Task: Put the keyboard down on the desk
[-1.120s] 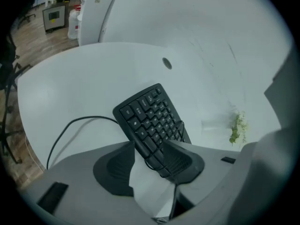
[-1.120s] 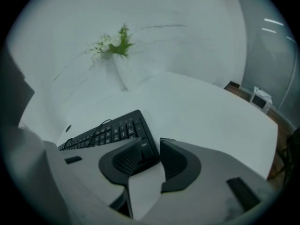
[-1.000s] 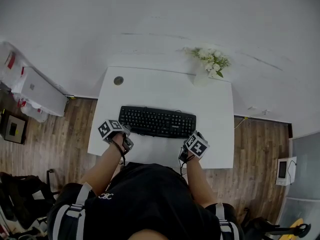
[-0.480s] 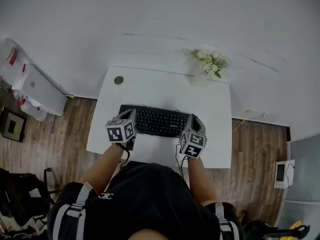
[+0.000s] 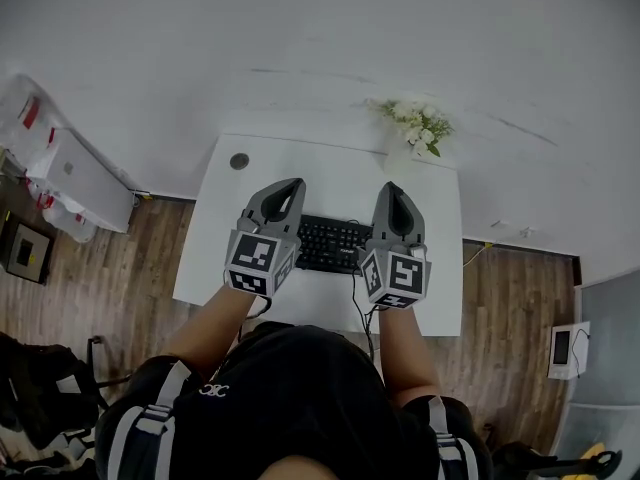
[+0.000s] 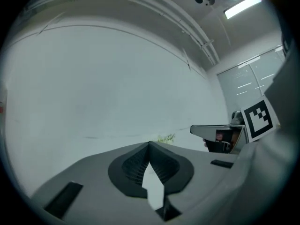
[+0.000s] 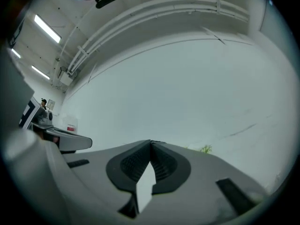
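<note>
The black keyboard (image 5: pixel 330 245) lies flat on the white desk (image 5: pixel 330 173), with both of its ends hidden behind my raised grippers. My left gripper (image 5: pixel 290 184) is held high above the keyboard's left end, shut and empty. Over the right end, my right gripper (image 5: pixel 392 188) is shut and empty too. In the left gripper view the jaws (image 6: pixel 150 144) meet at the tip and face a bare white wall, with the right gripper (image 6: pixel 220 131) beside them. The right gripper view shows its jaws (image 7: pixel 151 143) closed against the same wall.
A vase of white flowers (image 5: pixel 420 123) stands at the desk's back right corner. A small round disc (image 5: pixel 239 161) sits at the back left. A white box (image 5: pixel 75 178) lies on the wooden floor to the left, and a small device (image 5: pixel 563 346) to the right.
Both grippers have lifted from the keyboard's front corners toward the camera and turned to point level. Their jaws have closed. The keyboard stays on the desk.
</note>
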Motion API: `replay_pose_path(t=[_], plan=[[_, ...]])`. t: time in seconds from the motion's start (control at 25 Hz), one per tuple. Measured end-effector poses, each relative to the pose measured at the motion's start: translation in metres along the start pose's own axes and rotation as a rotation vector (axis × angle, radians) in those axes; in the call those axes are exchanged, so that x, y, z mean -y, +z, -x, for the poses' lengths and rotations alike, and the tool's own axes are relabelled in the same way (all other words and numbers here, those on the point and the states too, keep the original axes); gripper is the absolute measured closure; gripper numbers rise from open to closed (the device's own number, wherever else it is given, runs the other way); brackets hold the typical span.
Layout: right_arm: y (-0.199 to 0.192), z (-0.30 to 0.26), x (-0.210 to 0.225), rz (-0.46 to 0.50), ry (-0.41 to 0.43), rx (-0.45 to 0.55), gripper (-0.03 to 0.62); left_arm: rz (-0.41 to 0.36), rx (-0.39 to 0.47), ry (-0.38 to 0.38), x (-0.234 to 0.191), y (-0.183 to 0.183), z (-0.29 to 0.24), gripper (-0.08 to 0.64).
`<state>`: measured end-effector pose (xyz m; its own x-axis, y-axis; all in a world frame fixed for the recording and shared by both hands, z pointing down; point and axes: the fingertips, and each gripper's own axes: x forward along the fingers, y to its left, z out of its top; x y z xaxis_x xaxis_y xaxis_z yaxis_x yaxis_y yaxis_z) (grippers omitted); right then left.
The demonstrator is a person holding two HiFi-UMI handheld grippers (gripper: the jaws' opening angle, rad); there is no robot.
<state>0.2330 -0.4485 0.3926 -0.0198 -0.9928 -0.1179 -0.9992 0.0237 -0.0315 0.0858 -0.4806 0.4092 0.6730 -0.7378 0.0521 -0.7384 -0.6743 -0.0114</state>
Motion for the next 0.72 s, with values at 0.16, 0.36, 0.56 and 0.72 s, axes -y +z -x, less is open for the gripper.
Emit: replay_pose_path(t=[0.16, 0.36, 0.56, 0.72], plan=[[-0.007, 0.003, -0.001, 0.0, 0.01, -0.017, 0.591, 0.002, 0.002, -0.009, 0.009, 0.002, 0.002, 0.558], [-0.015, 0.005, 0.003, -0.031, -0.003, -0.045, 0.591, -0.001, -0.022, -0.002, 0.01, -0.006, 0.004, 0.558], [-0.02, 0.004, 0.001, -0.031, 0.0, -0.055, 0.591, 0.016, -0.037, 0.005, 0.008, -0.012, 0.001, 0.558], [-0.029, 0.004, 0.006, -0.037, -0.014, -0.077, 0.591, 0.028, -0.059, 0.012, 0.005, -0.021, -0.004, 0.558]])
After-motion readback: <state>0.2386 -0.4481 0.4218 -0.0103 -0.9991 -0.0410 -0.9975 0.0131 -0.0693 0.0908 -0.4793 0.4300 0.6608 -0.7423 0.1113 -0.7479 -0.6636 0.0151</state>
